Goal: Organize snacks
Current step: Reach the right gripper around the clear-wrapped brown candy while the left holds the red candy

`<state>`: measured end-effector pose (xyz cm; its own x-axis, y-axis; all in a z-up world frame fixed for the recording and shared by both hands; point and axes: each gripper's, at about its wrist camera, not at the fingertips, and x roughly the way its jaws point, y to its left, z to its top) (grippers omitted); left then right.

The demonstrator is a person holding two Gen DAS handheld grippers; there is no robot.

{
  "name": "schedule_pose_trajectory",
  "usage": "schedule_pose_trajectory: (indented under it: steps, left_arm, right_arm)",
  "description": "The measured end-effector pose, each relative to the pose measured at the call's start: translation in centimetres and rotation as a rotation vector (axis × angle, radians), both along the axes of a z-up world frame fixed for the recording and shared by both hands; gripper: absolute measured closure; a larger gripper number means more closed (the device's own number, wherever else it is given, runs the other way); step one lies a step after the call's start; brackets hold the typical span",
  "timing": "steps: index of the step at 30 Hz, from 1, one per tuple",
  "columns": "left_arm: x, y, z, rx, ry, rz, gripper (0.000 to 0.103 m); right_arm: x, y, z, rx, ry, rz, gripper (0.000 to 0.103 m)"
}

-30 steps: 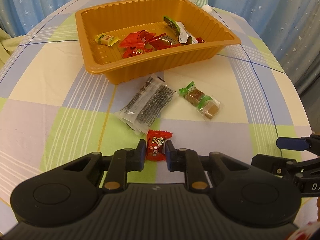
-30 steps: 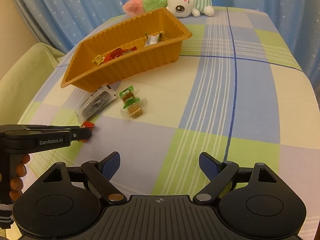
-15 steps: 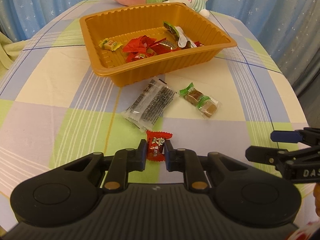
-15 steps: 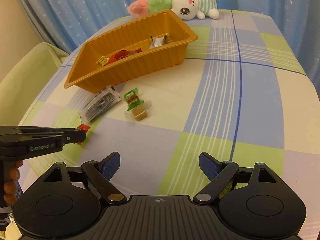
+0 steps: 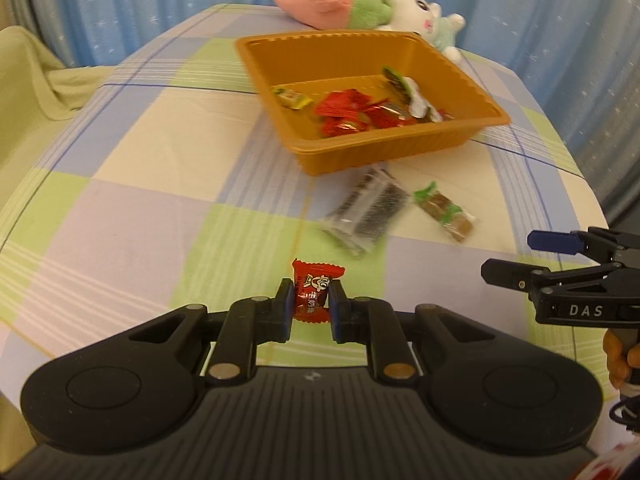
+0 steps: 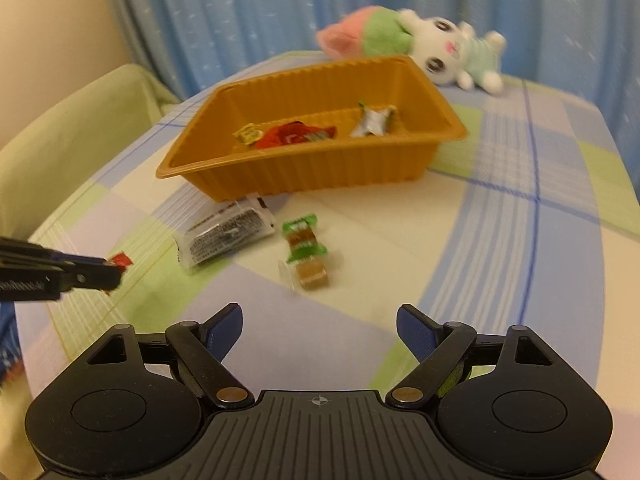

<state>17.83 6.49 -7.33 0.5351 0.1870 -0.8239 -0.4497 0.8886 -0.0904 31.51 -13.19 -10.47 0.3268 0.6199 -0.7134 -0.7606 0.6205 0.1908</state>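
My left tongs [image 5: 311, 305] pinch a red wrapped candy [image 5: 314, 295] tight between both pads, lifted clear of the checked cloth on the bench [image 5: 160, 208]. Further in, an orange ribbed tray [image 5: 384, 148] holds red candies, a yellow one and a silvery wrapper. Just in front of the tray lies a clear packet with dark print [image 6: 228, 236], and beside it a green-wrapped brown sweet [image 6: 306, 254], both on the cloth. My right tongs [image 6: 320, 334] hang with nothing between the blue pads; the jaws stand wide, though they have just been closing a little. A plush rabbit [image 6: 452, 56] lies behind the tray.
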Motion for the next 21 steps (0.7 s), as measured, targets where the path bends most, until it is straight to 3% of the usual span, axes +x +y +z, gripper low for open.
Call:
schedule_pose_trajectory:
  steps: [17, 21]
  left_arm:
    - [-2.3, 2.8, 0.4, 0.016, 0.002, 0.094, 0.087]
    - [-2.2, 3.1, 0.4, 0.016, 0.004, 0.095, 0.087]
  right_arm:
    - [2.7, 4.3, -1.8, -0.044, -0.035, 0.069, 0.056]
    - [2.0, 4.3, -1.9, -0.044, -0.051, 0.071, 0.057]
